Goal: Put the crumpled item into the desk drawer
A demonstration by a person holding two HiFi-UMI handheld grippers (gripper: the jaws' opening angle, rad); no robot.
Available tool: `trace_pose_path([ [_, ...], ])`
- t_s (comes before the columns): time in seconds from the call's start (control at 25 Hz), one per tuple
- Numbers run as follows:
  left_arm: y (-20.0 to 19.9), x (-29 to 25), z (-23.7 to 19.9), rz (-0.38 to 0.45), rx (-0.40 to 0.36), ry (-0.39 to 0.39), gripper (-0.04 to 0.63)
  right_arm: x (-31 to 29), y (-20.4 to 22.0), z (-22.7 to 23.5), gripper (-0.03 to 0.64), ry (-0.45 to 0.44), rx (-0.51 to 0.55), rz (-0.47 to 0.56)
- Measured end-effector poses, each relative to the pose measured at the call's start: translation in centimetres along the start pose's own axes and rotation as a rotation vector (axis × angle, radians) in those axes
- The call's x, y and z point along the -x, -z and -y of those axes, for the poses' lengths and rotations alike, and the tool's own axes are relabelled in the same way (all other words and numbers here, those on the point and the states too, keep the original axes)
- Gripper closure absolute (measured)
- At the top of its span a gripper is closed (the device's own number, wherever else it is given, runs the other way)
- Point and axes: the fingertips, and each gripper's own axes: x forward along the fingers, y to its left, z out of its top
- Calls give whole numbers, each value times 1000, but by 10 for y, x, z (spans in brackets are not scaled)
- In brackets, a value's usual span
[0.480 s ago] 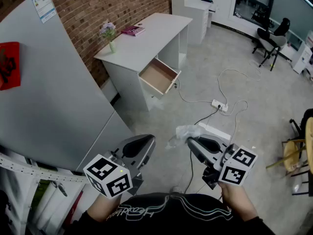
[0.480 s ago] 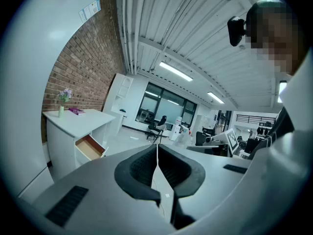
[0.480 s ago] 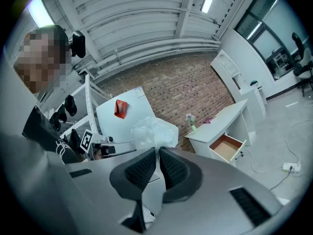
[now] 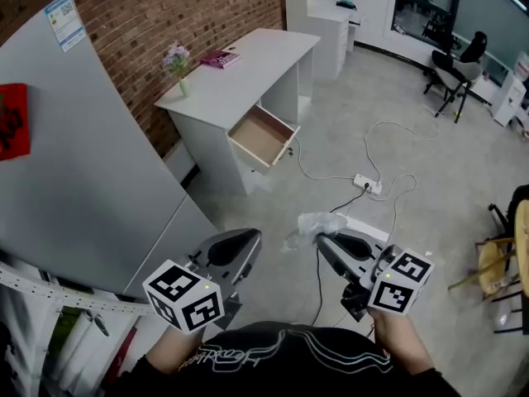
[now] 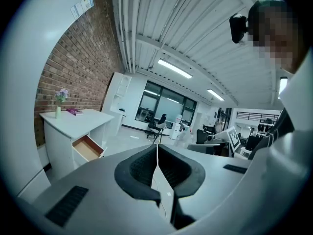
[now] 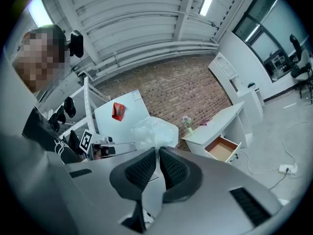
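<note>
Far ahead of the fingers (image 4: 332, 256) stands a white desk (image 4: 248, 69), drawer (image 4: 260, 136) open; right gripper (image 4: 321, 240) clamps the crumpled item (image 4: 312, 224) at its tips; left gripper (image 4: 250, 236) closed, empty

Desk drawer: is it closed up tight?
No, the desk drawer is pulled out from the white desk, so its brown inside shows in the head view.

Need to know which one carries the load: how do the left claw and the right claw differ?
The right claw is shut on the crumpled plastic; the left claw is shut on nothing. In the head view the left claw angles rightward, the right claw leftward. Both are shut, far from the open drawer.
</note>
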Motion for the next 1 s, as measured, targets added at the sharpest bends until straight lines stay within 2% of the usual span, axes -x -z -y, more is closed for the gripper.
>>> trace_pose_path([
  [0.32,2,-46,18,-3,-29,12,568,36,-7,41,563,47,15,-3],
  [0.56,12,-75,16,-21,-11,53,568,40,-5,66,563,77,6,-5],
  [0.76,15,-102,-11,-45,2,63,568,23,-7,99,563,111,-2,-31],
  [1.0,9,-162,-69,-70,39,83,568,-12,-17,166,563,154,-45,-49],
])
